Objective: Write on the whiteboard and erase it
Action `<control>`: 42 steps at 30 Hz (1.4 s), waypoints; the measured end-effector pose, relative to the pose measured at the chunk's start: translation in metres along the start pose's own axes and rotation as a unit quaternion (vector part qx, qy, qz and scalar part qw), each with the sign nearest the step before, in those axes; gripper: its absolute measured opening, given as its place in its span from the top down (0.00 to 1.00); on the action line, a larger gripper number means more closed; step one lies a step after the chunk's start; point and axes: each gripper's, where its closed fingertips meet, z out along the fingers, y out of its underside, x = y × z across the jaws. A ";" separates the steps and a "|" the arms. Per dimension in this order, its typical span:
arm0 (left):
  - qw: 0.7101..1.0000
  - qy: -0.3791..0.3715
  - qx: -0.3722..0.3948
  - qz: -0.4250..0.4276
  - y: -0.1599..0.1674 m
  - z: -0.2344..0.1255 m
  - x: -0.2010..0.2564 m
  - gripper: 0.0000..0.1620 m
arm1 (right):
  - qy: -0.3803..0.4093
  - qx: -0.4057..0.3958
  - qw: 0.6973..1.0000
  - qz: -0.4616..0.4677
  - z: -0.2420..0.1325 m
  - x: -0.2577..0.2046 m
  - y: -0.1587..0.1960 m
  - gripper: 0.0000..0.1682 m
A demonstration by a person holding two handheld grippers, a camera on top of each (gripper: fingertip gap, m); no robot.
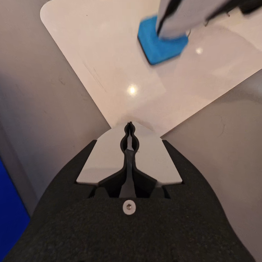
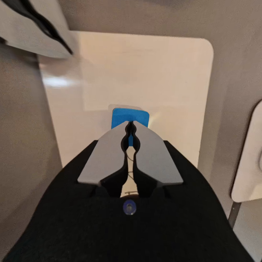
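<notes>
In the left wrist view, the left hand-held gripper (image 1: 130, 123) is seen with its fingertips pressed together at the near corner of the whiteboard (image 1: 99, 56), which lies flat on the grey counter (image 1: 35, 99). It cannot be told with certainty whether the corner is pinched or only pressed down. Farther to the right in the same view, the blue eraser (image 1: 156, 48) is seen on the board, with the right hand-held gripper (image 1: 163, 32) blurred above it.

In the right wrist view, the right hand-held gripper (image 2: 131, 121) is closed on a thin raised part of the eraser (image 2: 130, 116), whose flat face is laid against the whiteboard (image 2: 156, 78). The erasing step is judged to be in hand. For this step to be done well, the eraser should be kept flat and pressed evenly, and it should be moved in overlapping strokes, while the board is held steady at its corner so that it is not pushed over the counter (image 2: 21, 127).

The whiteboard is white and glossy, with rounded corners, and lamp reflections are seen on it. Only faint grey streaks are visible near its left edge in the left wrist view; no clear writing is seen. At the right edge, another pale flat object (image 2: 248, 156) is partly shown.
</notes>
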 end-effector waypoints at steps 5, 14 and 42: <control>1.000 -0.001 0.001 0.002 -0.001 0.000 0.000 1.00 | 0.006 -0.013 1.000 0.028 -0.005 0.018 0.023 1.00; 1.000 -0.001 0.002 0.002 -0.002 0.002 0.001 1.00 | 0.010 -0.022 0.998 0.055 -0.009 0.025 0.042 1.00; 1.000 0.003 0.000 0.009 -0.002 0.002 0.008 1.00 | 0.082 -0.079 0.986 0.121 -0.031 0.062 0.124 1.00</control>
